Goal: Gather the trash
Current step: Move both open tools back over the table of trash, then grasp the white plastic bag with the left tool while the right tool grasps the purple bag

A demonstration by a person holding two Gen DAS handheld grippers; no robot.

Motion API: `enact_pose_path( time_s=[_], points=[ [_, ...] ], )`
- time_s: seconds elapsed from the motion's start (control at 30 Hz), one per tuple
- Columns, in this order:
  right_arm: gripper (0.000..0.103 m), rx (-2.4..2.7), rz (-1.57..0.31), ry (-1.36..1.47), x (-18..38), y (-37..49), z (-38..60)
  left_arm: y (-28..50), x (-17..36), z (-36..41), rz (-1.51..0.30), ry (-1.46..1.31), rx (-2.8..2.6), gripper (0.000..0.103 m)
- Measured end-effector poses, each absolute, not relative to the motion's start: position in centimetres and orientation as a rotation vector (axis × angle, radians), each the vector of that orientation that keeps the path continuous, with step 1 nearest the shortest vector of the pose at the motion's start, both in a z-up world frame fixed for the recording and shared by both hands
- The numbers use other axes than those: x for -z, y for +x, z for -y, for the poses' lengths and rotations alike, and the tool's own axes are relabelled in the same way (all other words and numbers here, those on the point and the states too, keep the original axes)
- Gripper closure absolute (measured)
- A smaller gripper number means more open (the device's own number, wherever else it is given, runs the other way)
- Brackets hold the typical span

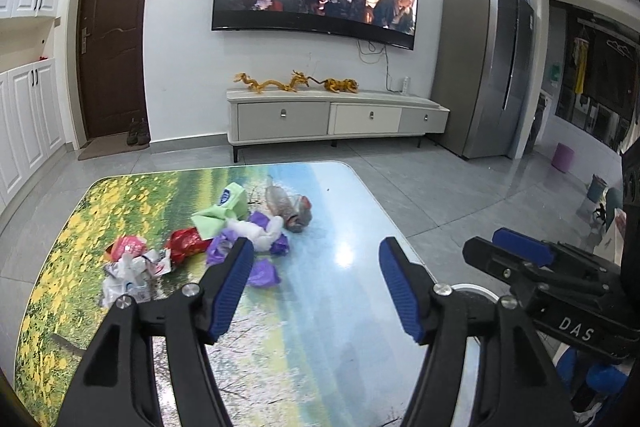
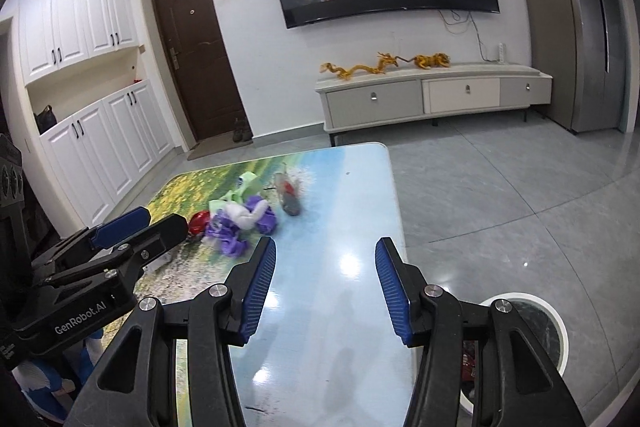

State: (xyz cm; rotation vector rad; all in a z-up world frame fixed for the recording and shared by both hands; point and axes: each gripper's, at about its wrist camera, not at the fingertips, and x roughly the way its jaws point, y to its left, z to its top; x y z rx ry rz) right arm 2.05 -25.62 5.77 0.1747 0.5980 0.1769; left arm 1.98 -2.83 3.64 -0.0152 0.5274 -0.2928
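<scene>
Trash lies in a heap on a table (image 1: 344, 307) with a landscape print: a crushed clear bottle (image 1: 289, 206), a green wrapper (image 1: 224, 207), purple and white bags (image 1: 260, 233), a red wrapper (image 1: 186, 243) and crumpled white plastic (image 1: 128, 273). My left gripper (image 1: 316, 287) is open and empty, just near of the heap. My right gripper (image 2: 325, 287) is open and empty over the table's right part (image 2: 344, 195); the heap (image 2: 244, 219) is ahead to its left. A white-rimmed bin (image 2: 554, 327) stands on the floor at the right.
A TV cabinet (image 1: 336, 117) with gold dragon figures stands under a wall TV. A grey fridge (image 1: 488, 67) is at the right, a brown door (image 1: 112, 39) and white cupboards at the left. The floor is grey tile. A purple stool (image 1: 563, 157) is far right.
</scene>
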Motion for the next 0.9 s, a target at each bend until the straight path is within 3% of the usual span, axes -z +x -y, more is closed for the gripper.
enact_pose_path(
  time_s=[0.37, 0.63, 0.77, 0.9],
  points=[
    [0.052, -0.233, -0.614, 0.132, -6.1, 3.1, 22.8, 3.2, -1.9, -1.9, -0.556, -0.045, 0.236, 0.039],
    [0.052, -0.307, -0.677, 0.096, -4.3, 6.3, 20.4, 5.8, 0.8, -9.4, -0.601, -0.097, 0.132, 0.039],
    [0.052, -0.363, -0.721, 0.088, -2.9, 9.0, 18.7, 7.1, 2.3, -12.9, -0.637, -0.122, 0.072, 0.032],
    [0.052, -0.421, -0.768, 0.086, -1.0, 11.6, 16.5, 8.8, 3.5, -14.6, -0.682, -0.137, 0.073, 0.032]
  ],
)
